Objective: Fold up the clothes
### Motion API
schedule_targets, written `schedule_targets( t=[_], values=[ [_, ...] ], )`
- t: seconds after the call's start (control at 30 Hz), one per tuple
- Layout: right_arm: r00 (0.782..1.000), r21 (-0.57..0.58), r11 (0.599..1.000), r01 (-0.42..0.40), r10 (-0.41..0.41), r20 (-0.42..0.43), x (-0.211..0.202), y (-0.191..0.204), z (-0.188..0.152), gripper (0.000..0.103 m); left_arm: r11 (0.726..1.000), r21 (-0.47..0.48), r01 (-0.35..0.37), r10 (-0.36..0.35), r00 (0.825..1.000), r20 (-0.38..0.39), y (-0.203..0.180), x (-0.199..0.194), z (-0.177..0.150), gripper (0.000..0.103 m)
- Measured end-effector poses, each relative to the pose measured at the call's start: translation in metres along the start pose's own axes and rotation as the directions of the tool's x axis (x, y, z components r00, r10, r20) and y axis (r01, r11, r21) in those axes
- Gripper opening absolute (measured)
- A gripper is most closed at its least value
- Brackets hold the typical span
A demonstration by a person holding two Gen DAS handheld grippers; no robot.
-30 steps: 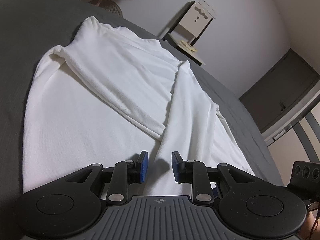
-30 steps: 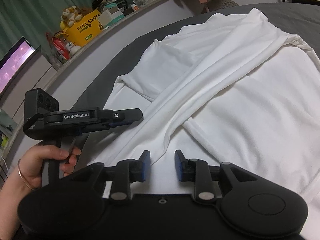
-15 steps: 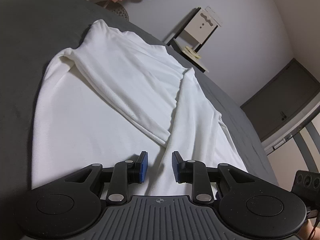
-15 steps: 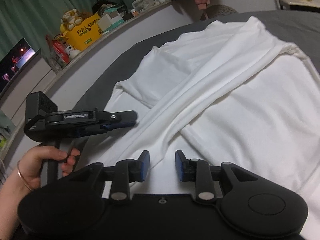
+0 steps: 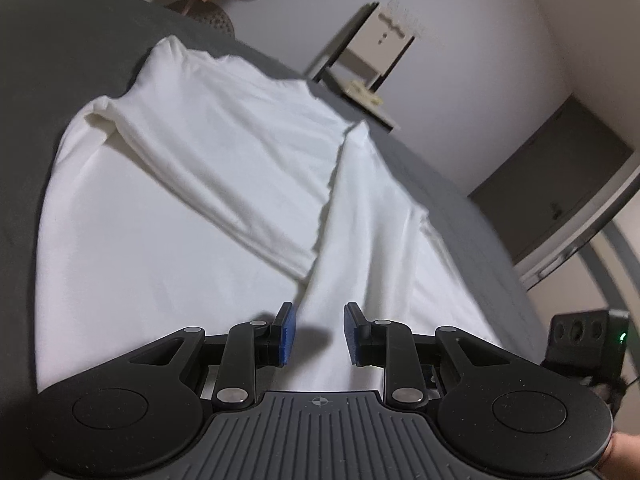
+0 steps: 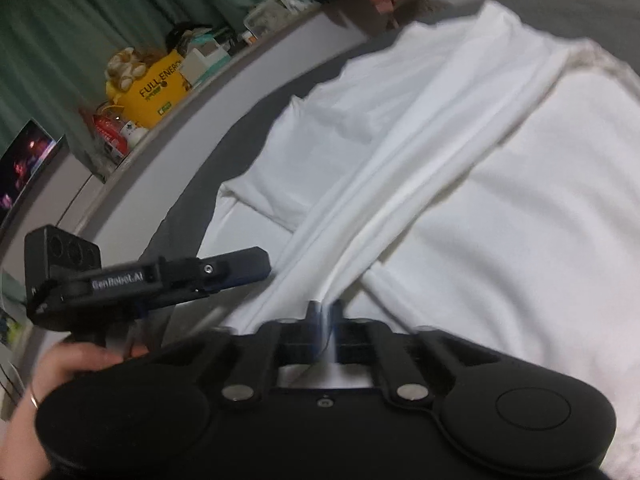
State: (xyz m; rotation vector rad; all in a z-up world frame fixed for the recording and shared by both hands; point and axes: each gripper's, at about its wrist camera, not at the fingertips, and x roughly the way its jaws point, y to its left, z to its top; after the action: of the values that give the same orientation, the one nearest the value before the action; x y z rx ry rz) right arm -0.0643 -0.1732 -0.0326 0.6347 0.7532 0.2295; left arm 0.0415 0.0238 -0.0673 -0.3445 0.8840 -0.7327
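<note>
The white garment (image 5: 168, 216) is lying spread on the grey bed (image 5: 48, 80), its long axis running away from both cameras, with its two sleeves folded in and crossing near the close end. The right tool (image 6: 325, 312) is clamping its fingers together on a pinch of cloth at that hem, though blur is softening the contact, while the left tool (image 5: 316, 332) is hovering with fingers apart over the cloth. Only the right view is showing the hand (image 6: 76, 364) gripping the left tool's handle; its wrist is cut off.

A yellow box (image 6: 158, 90) and a lit screen (image 6: 24, 160) sit on the ledge; green curtains (image 6: 80, 12) hang behind.
</note>
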Motion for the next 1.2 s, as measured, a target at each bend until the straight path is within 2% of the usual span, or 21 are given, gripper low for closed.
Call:
schedule_targets(
  t=[0.17, 0.3, 0.33, 0.37, 0.5, 0.67, 0.7, 0.73, 0.77, 0.8, 0.9, 1.0, 1.07, 1.17, 1.2],
  values=[
    [0.998, -0.003, 1.000, -0.009, 0.009, 0.062, -0.036, 0.013, -0.002, 0.004, 1.000, 0.016, -0.013, 0.013, 1.000, -0.003, -0.001, 0.000, 0.000, 0.027],
    [0.997, 0.074, 0.995, 0.071, -0.069, -0.028, -0.023, -0.004, -0.008, 0.004, 0.999, 0.027, -0.021, 0.021, 1.000, -0.006, -0.002, 0.001, 0.000, 0.027],
    [0.997, 0.101, 0.992, 0.070, -0.067, -0.035, -0.022, -0.007, -0.010, 0.004, 0.999, 0.031, -0.024, 0.025, 1.000, -0.008, -0.003, 0.001, -0.001, 0.027],
    [0.998, 0.127, 0.990, 0.061, -0.058, -0.030, -0.022, -0.009, -0.011, 0.006, 0.999, 0.038, -0.028, 0.028, 1.000, -0.008, -0.004, 0.001, -0.001, 0.027],
    [0.998, 0.098, 0.994, 0.043, -0.038, -0.047, -0.026, 0.004, -0.013, 0.031, 0.999, 0.038, -0.035, 0.036, 0.999, -0.009, -0.004, -0.001, 0.000, 0.027],
    [0.992, 0.036, 0.999, 0.036, -0.032, -0.126, -0.023, 0.022, -0.024, 0.032, 0.997, 0.034, -0.071, 0.070, 0.997, 0.036, -0.006, -0.008, 0.003, 0.027],
    [0.989, 0.035, 0.999, 0.032, -0.027, -0.143, -0.025, 0.025, -0.024, 0.032, 0.997, 0.027, -0.079, 0.077, 0.995, 0.058, -0.005, -0.012, 0.005, 0.030],
    [0.990, 0.034, 0.999, 0.025, -0.020, -0.143, -0.030, 0.027, -0.022, 0.032, 0.997, 0.012, -0.079, 0.078, 0.994, 0.081, -0.003, -0.016, 0.007, 0.040],
    [0.991, 0.033, 0.999, 0.018, -0.014, -0.135, -0.037, 0.028, -0.020, 0.032, 0.997, -0.013, -0.077, 0.078, 0.991, 0.112, -0.001, -0.021, 0.008, 0.079],
    [0.993, 0.016, 1.000, 0.018, -0.016, -0.116, -0.045, 0.029, -0.016, 0.034, 0.996, -0.038, -0.079, 0.084, 0.986, 0.147, 0.001, -0.025, 0.008, 0.103],
    [0.997, -0.088, 0.994, 0.068, -0.070, -0.016, -0.067, 0.028, 0.009, 0.039, 0.994, -0.090, -0.069, 0.087, 0.972, 0.216, 0.009, -0.035, 0.012, 0.103],
    [0.992, -0.160, 0.980, 0.116, -0.108, 0.063, -0.079, 0.020, 0.043, 0.040, 0.988, -0.143, -0.064, 0.102, 0.955, 0.279, 0.015, -0.045, 0.016, 0.103],
    [0.987, -0.216, 0.966, 0.143, -0.123, 0.105, -0.081, 0.014, 0.073, 0.046, 0.985, -0.162, -0.054, 0.103, 0.946, 0.309, 0.016, -0.055, 0.023, 0.103],
    [0.976, -0.336, 0.921, 0.200, -0.157, 0.150, -0.074, 0.002, 0.126, 0.050, 0.984, -0.171, -0.050, 0.108, 0.930, 0.352, 0.017, -0.066, 0.043, 0.103],
    [0.972, -0.368, 0.903, 0.221, -0.173, 0.159, -0.067, -0.004, 0.148, 0.050, 0.986, -0.152, -0.066, 0.116, 0.930, 0.348, 0.018, -0.066, 0.055, 0.103]
  ],
)
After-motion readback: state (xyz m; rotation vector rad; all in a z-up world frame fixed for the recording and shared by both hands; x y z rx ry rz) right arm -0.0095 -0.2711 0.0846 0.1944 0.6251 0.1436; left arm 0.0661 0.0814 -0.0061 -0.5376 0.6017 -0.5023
